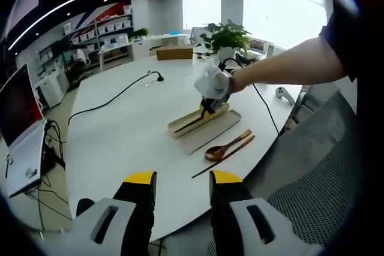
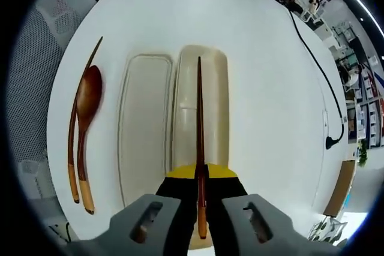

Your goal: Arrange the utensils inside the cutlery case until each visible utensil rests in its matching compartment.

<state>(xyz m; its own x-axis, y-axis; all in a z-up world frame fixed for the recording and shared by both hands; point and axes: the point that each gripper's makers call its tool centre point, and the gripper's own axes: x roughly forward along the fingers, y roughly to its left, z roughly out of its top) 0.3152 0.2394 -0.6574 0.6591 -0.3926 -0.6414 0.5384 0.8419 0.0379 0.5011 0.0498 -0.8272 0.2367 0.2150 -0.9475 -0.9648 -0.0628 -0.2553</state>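
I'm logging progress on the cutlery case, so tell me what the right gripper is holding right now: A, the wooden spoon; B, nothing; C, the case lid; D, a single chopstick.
D: the right gripper is shut on a single chopstick held over the cutlery case, while the wooden spoon lies on the table beside the lid.
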